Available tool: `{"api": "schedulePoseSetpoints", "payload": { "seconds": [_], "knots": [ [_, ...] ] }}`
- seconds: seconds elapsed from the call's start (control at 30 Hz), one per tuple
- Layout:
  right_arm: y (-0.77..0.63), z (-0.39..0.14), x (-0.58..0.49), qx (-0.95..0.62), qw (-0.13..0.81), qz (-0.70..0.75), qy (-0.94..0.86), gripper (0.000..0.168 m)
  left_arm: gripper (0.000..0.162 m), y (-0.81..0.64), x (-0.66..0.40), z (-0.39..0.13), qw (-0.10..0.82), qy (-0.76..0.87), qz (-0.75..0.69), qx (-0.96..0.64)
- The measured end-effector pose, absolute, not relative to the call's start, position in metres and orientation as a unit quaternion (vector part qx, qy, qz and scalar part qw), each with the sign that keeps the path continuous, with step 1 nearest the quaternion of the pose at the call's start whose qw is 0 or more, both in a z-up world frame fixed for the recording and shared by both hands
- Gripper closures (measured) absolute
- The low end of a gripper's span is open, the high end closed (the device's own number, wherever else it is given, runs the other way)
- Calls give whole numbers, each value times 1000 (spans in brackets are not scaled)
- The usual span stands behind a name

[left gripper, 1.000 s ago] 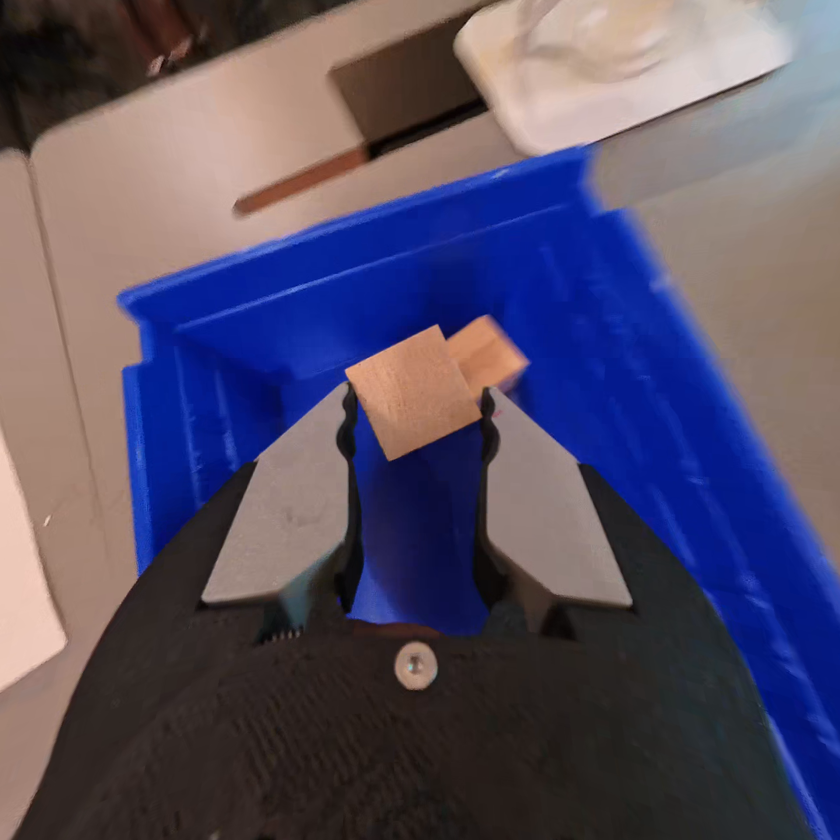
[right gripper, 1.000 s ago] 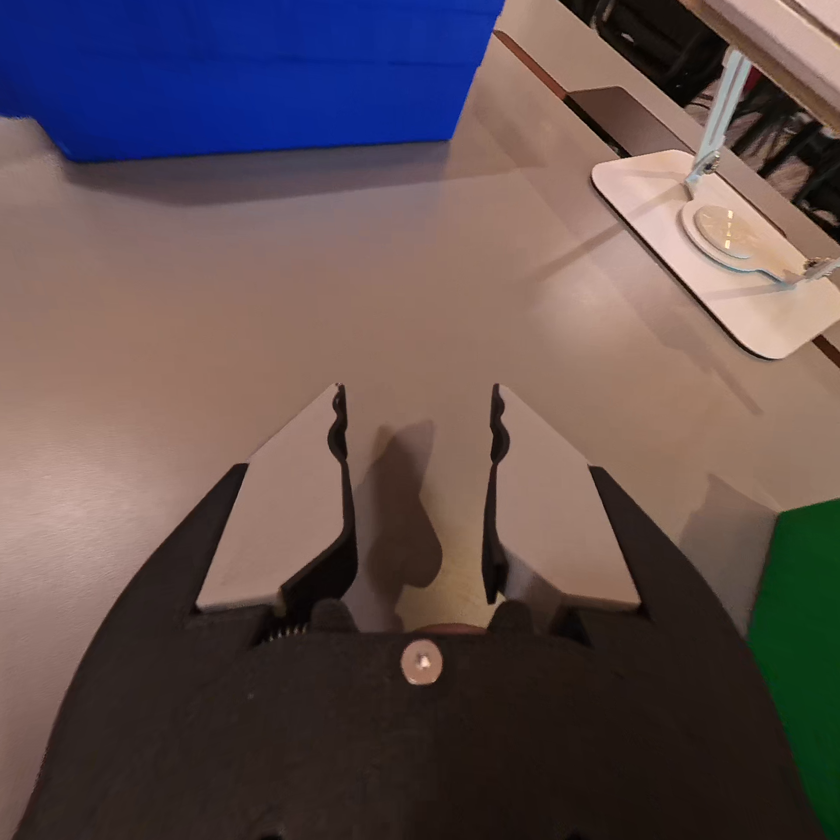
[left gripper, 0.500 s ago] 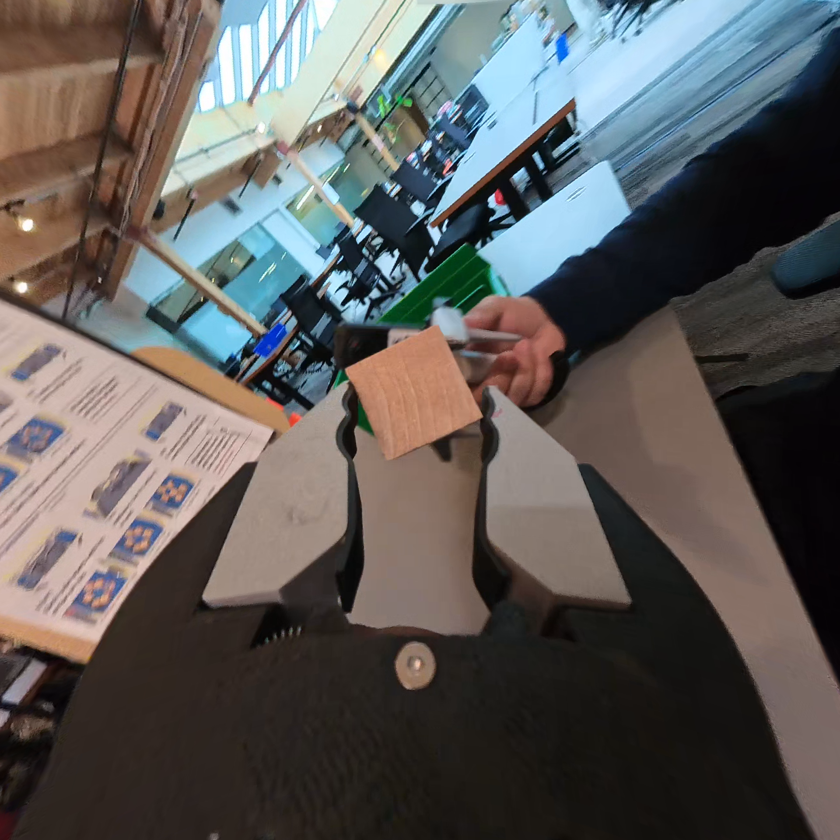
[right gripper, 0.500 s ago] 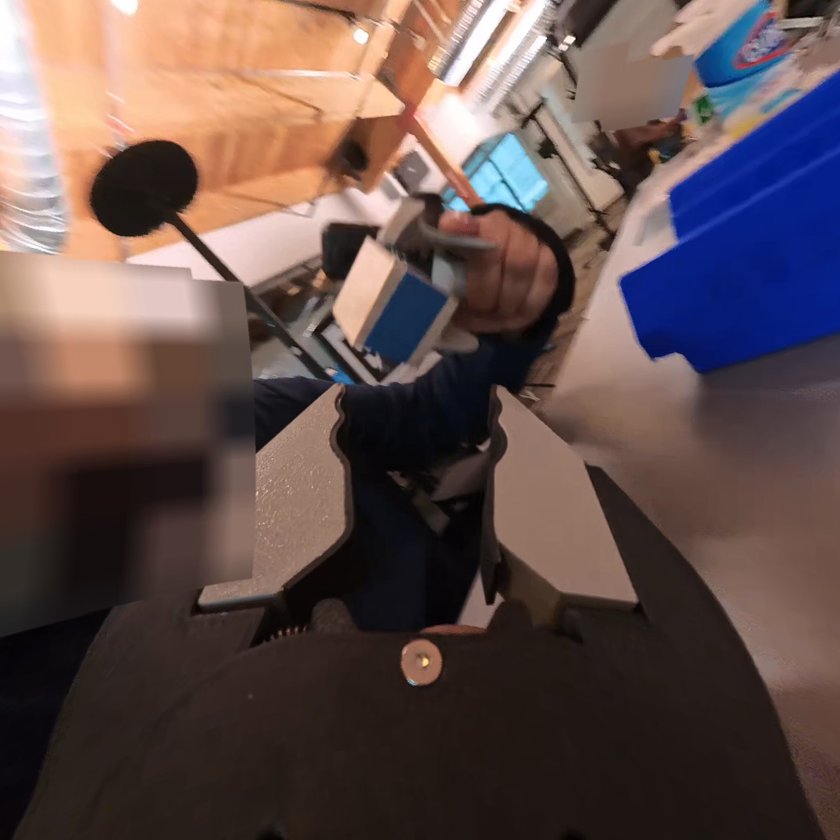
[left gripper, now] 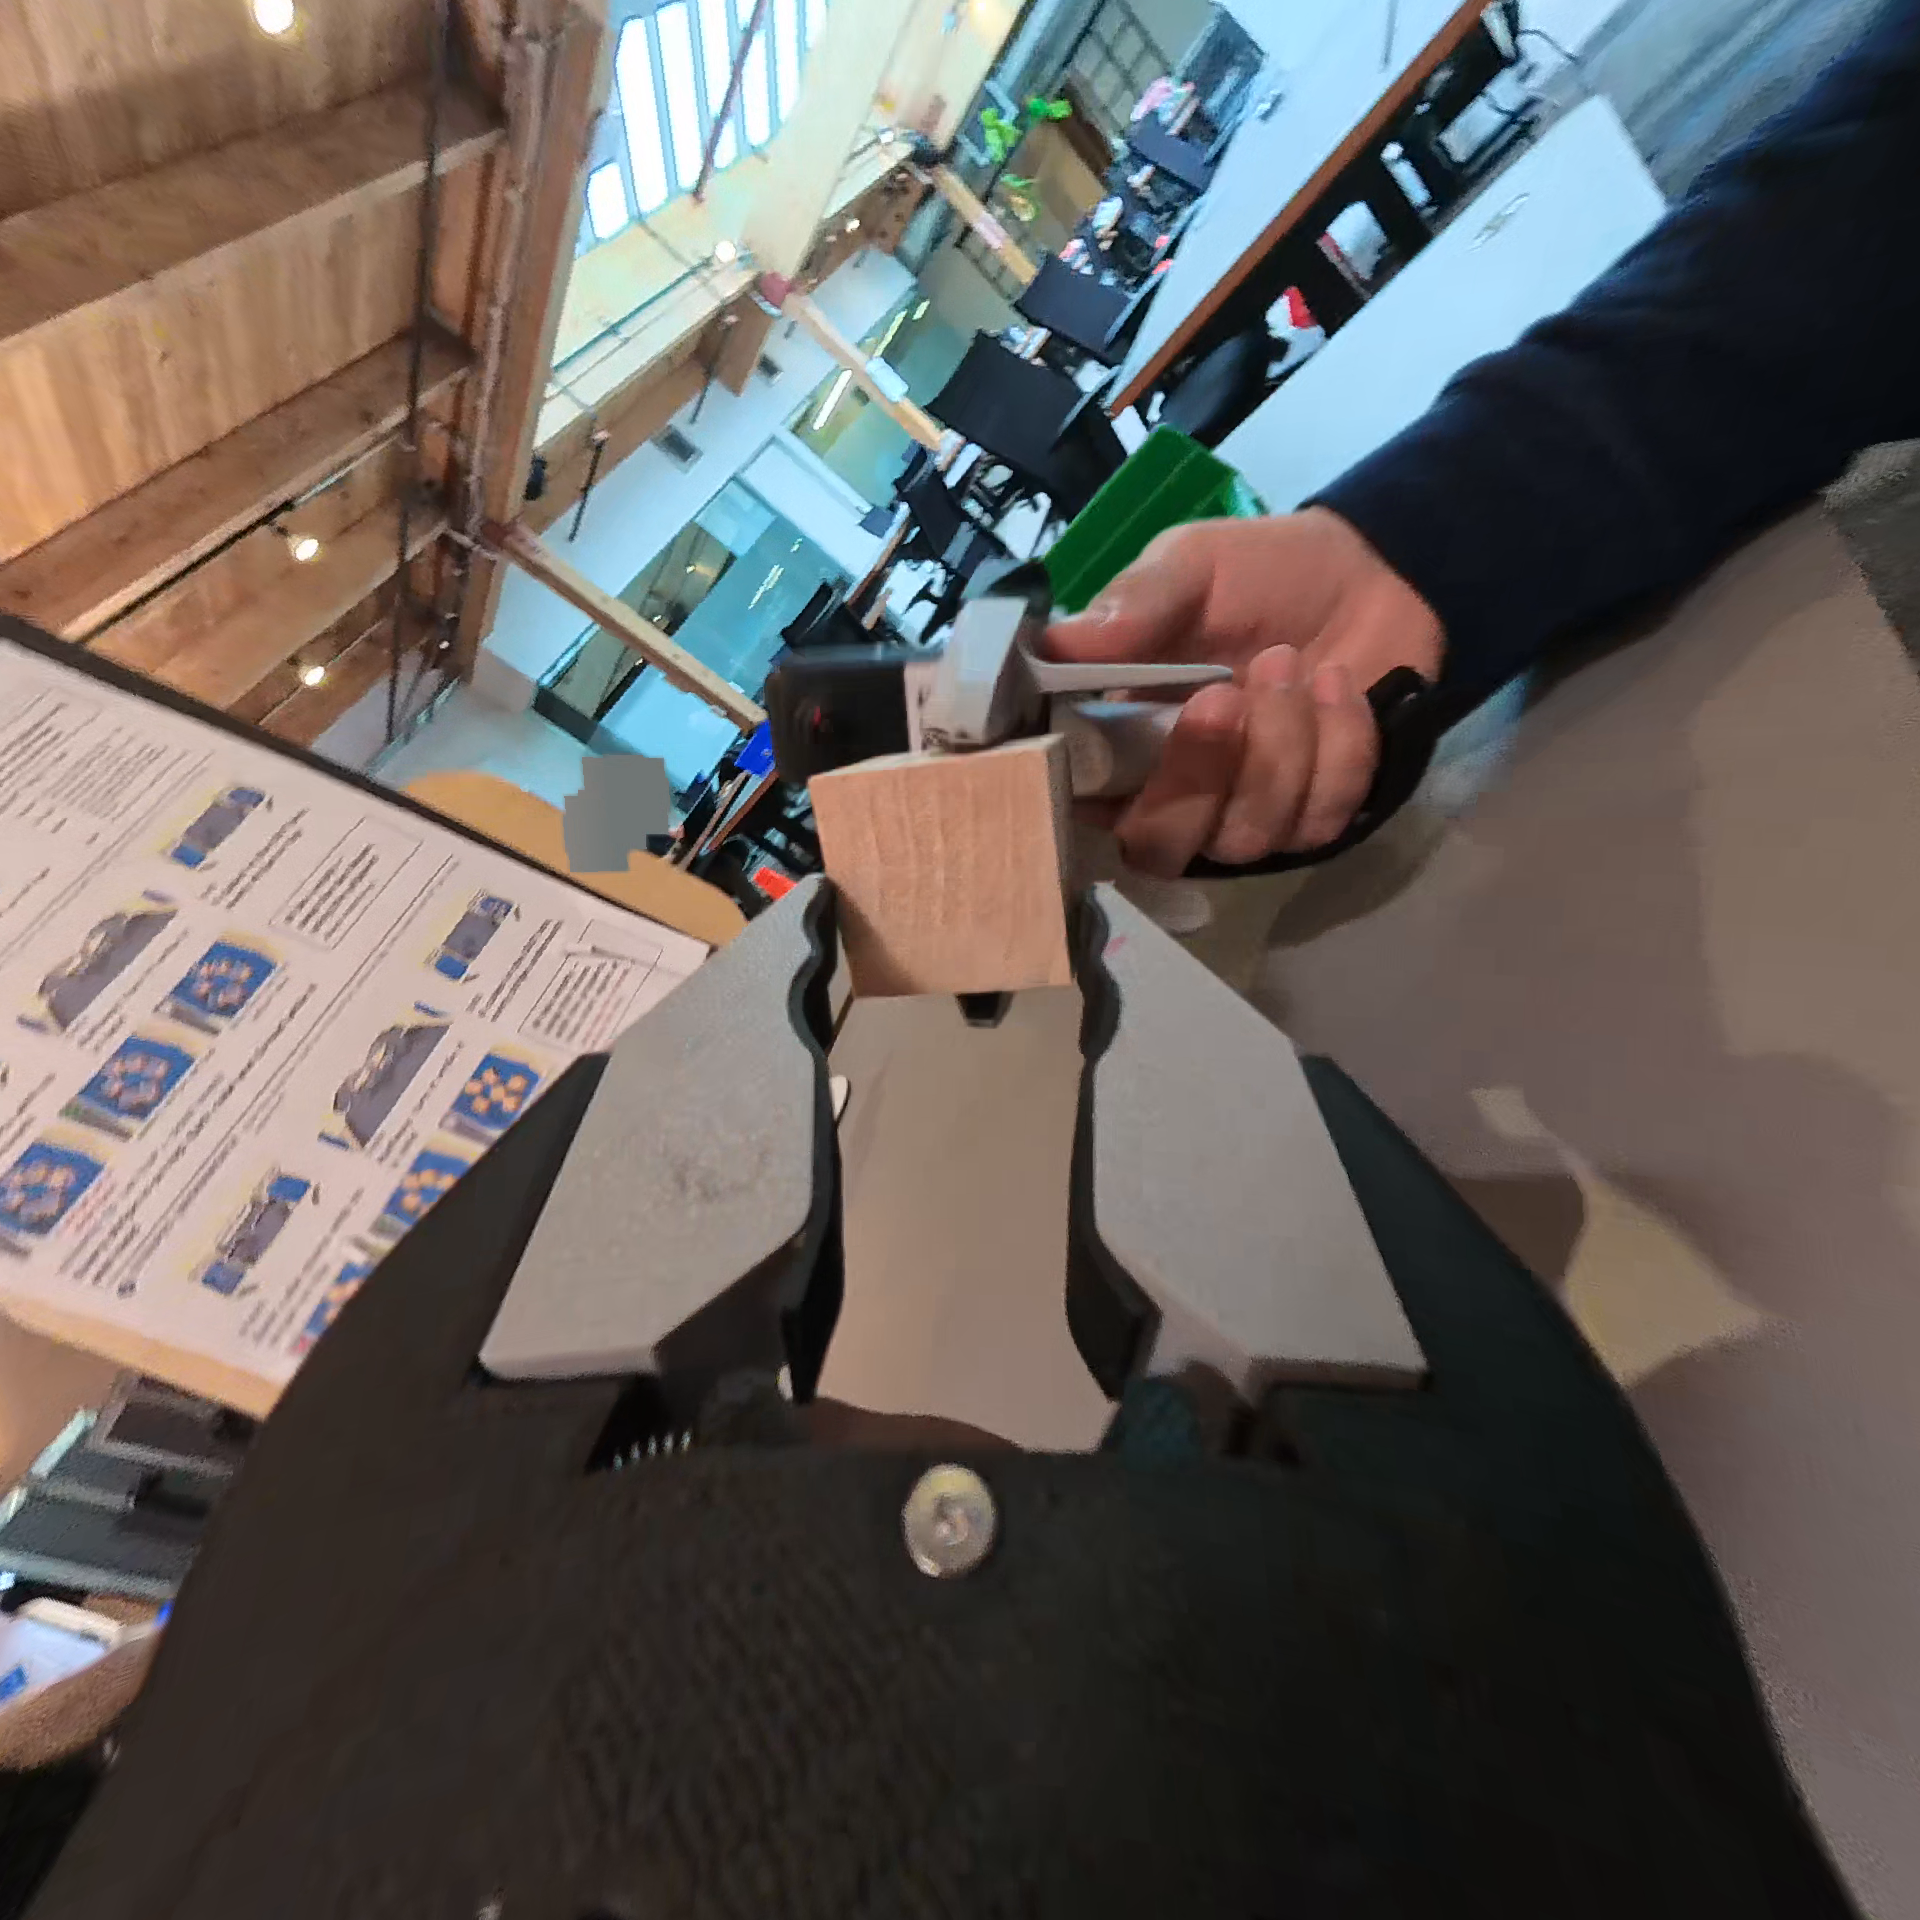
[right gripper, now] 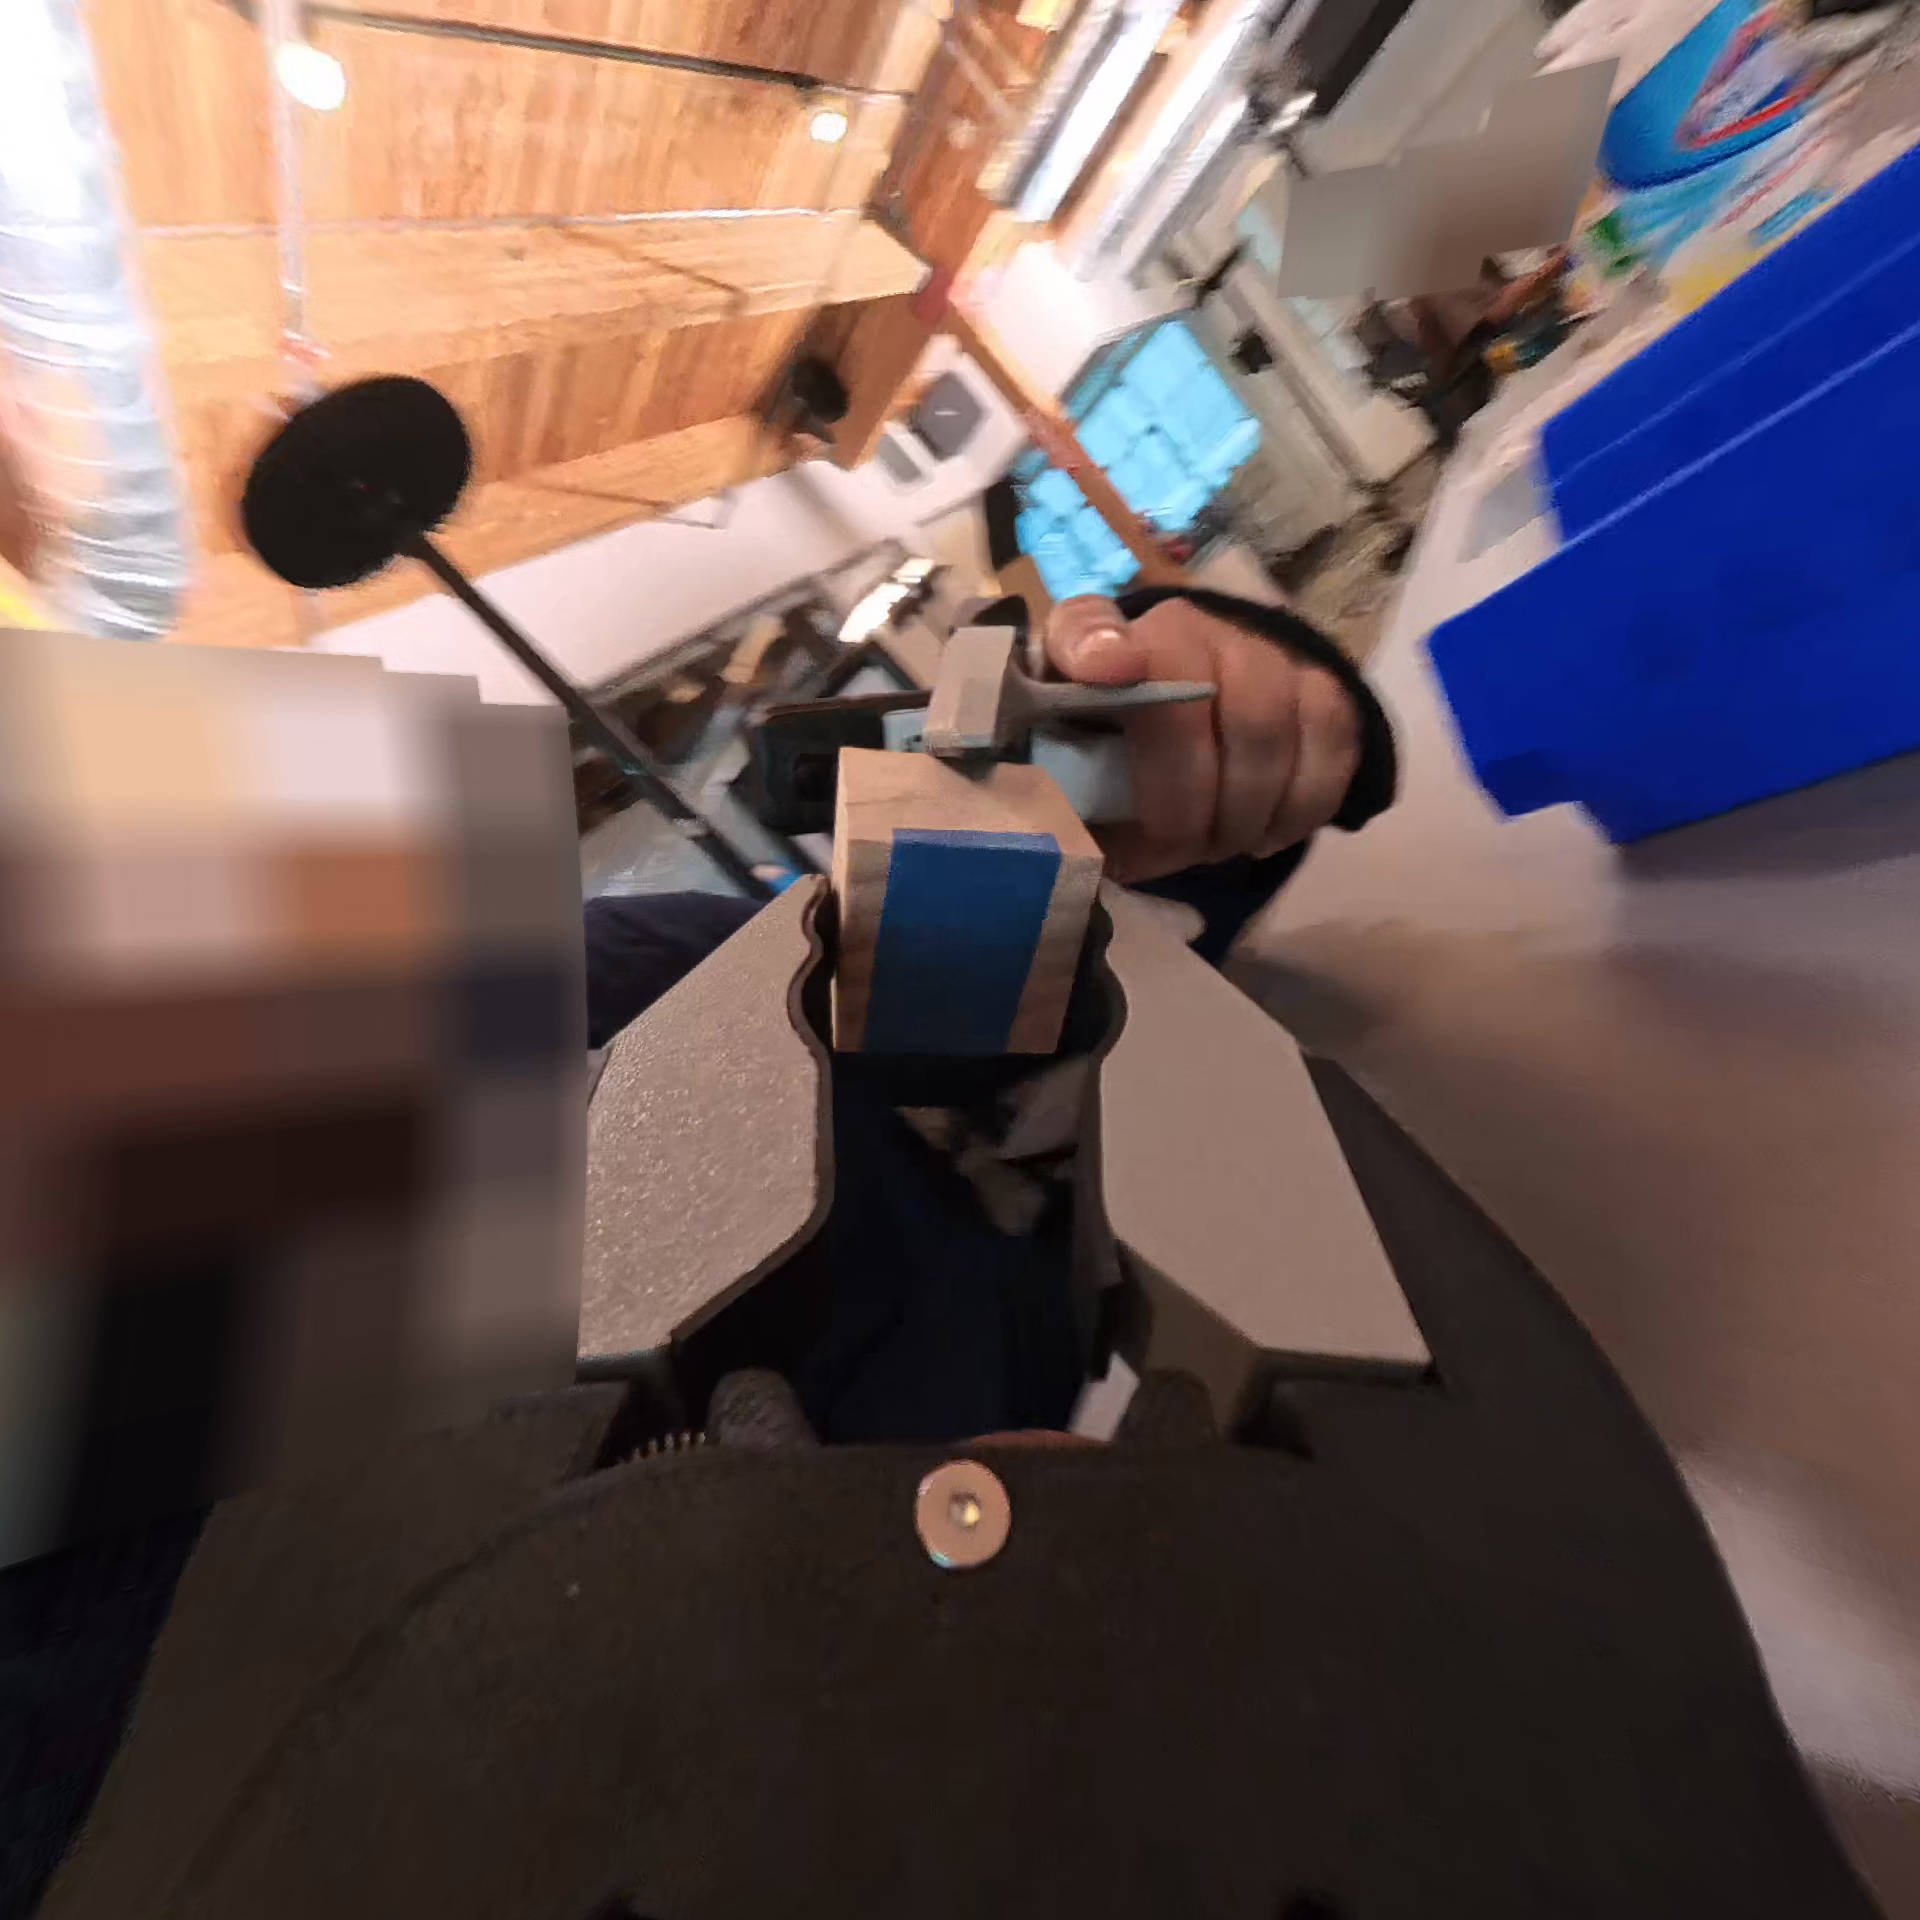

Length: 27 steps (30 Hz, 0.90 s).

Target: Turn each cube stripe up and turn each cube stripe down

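A wooden cube [left gripper: 945,883] sits between the fingertips of my left gripper [left gripper: 954,920], which is shut on it and holds it in the air; its plain wood face points at this camera. In the right wrist view the same cube [right gripper: 956,935] shows a blue stripe down the face towards that camera. My right gripper [right gripper: 961,940] has its fingertips against both sides of the cube. The two grippers face each other. The left gripper [right gripper: 971,691] shows behind the cube in the right wrist view, and the right gripper [left gripper: 935,696] shows behind it in the left wrist view.
A person's hand [left gripper: 1247,707] in a dark sleeve holds the right gripper above the grey table [left gripper: 1610,1039]. A blue bin [right gripper: 1714,623] stands on the table, a green bin [left gripper: 1143,520] farther off. A board with printed sheets [left gripper: 260,1039] is at the left.
My left gripper lifted the cube out of the blue bin and turned to face the right gripper. The right gripper swung up from the table, came to the cube and narrowed around it.
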State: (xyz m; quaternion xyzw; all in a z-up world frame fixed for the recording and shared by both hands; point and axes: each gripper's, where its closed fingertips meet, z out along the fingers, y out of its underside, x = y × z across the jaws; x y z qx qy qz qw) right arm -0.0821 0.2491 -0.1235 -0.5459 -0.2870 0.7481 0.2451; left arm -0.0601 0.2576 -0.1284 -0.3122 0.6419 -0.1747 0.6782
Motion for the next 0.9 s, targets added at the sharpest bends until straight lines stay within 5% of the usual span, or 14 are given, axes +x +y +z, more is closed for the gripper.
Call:
{"api": "schedulePoseSetpoints", "payload": {
  "seconds": [0.03, 0.23, 0.43, 0.7, 0.9],
  "knots": [
    [255, -128, -82, -570, 277, 715, -294, 124, 119, 263, -61, -131, 684, 630, -175, -323],
    [302, -138, -51, -666, 470, 493, -305, 125, 131, 296, -54, -152, 696, 562, -193, -402],
    [323, -93, 6, -640, 669, 282, -252, 126, 145, 334, -32, -168, 683, 514, -171, -490],
    [321, -65, 147, -759, 624, 88, -167, 126, 145, 347, -39, -202, 652, 534, -100, -529],
    [336, -157, 294, -888, 447, -71, -86, 126, 139, 356, -40, -200, 643, 510, -103, -562]
  ]
}}
